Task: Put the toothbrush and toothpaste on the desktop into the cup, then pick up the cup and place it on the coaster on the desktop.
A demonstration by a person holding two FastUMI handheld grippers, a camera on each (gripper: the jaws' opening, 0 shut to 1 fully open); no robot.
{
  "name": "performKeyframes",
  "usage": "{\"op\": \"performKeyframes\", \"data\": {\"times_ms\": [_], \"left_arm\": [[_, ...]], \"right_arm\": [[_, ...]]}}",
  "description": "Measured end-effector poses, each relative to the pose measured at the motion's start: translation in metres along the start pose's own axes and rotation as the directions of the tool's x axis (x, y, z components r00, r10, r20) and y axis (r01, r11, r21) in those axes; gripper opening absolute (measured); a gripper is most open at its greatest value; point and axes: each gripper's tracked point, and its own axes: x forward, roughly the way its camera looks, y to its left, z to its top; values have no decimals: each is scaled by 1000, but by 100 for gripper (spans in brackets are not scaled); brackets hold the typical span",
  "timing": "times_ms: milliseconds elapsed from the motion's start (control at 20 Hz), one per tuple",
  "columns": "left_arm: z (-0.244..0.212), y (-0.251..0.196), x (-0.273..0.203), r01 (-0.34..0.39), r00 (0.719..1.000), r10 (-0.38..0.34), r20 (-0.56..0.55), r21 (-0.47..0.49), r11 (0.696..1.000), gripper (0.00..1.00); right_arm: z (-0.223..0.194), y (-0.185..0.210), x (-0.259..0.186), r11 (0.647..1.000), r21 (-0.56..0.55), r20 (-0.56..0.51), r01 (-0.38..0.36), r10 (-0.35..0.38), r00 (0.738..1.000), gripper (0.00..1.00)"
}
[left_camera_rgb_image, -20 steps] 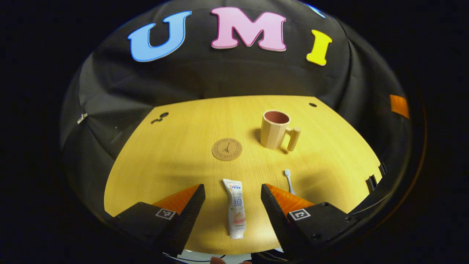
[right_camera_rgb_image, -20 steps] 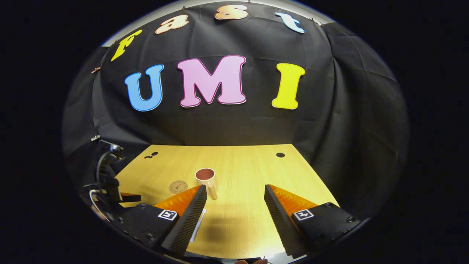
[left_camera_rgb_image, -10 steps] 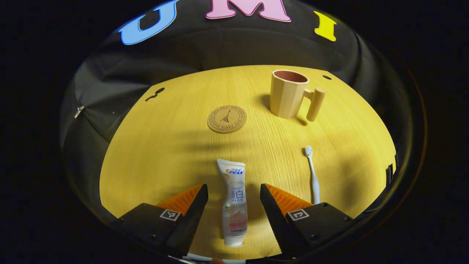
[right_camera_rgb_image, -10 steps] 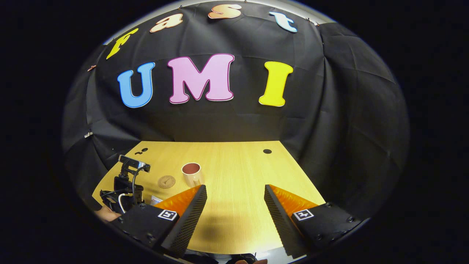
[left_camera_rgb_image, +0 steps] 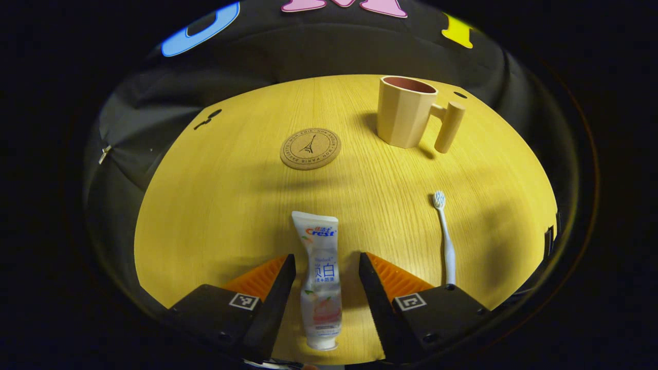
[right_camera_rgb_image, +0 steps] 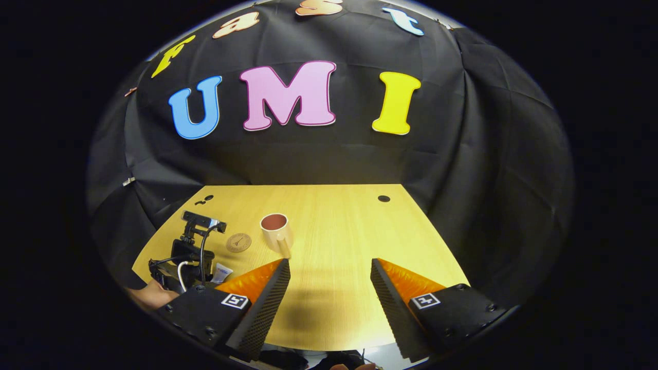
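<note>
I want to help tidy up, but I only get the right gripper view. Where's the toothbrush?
Observer: The toothbrush lies flat on the desktop, right of the toothpaste in the left gripper view, bristles toward the cup.
Operator: Is the left gripper squeezing the toothpaste?
Observer: No. The left gripper is open and straddles the tube, with a gap on both sides.
Operator: What's drawn on the coaster?
Observer: The coaster shows a small tower.

Coaster (left_camera_rgb_image: 310, 148) left of cup (left_camera_rgb_image: 405, 118).
</note>
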Motion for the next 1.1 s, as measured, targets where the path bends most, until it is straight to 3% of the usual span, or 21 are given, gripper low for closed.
{"op": "performKeyframes", "data": {"times_ms": [50,100,200,350,500,550,700,800,900,1100], "left_arm": [[-2,-1,-3,14,1000,-15,-19,-19,1000,72],[-4,-4,-2,35,999,-36,-31,-41,999,56],[-5,-2,0,45,998,-48,-46,-52,998,47],[-5,-1,-1,74,996,-75,-57,-19,997,40],[-6,0,-2,108,992,-108,-69,-10,994,35],[-8,0,-5,127,989,-128,-75,-26,992,38],[-6,2,-19,175,982,-179,-57,-64,983,30],[-4,8,-29,192,980,-194,-39,-62,980,35],[0,13,-38,212,977,-213,-22,-63,975,24],[10,27,-56,238,971,-237,18,-86,968,29]], "right_arm": [[-3,5,4,1000,-3,-9,-9,9,1000,98],[-5,10,8,1000,-6,-19,-21,21,1000,98],[-14,21,17,999,-10,-50,-40,39,998,98],[-42,46,32,996,4,-153,-91,91,984,98],[-74,73,48,989,54,-269,-135,144,952,98],[-82,79,54,988,69,-293,-139,153,944,98],[-97,96,72,989,81,-342,-126,146,928,99],[-110,104,83,990,72,-376,-119,138,916,99],[-122,111,93,992,61,-416,-112,127,900,99],[-151,129,112,993,51,-491,-102,114,864,86]]}}
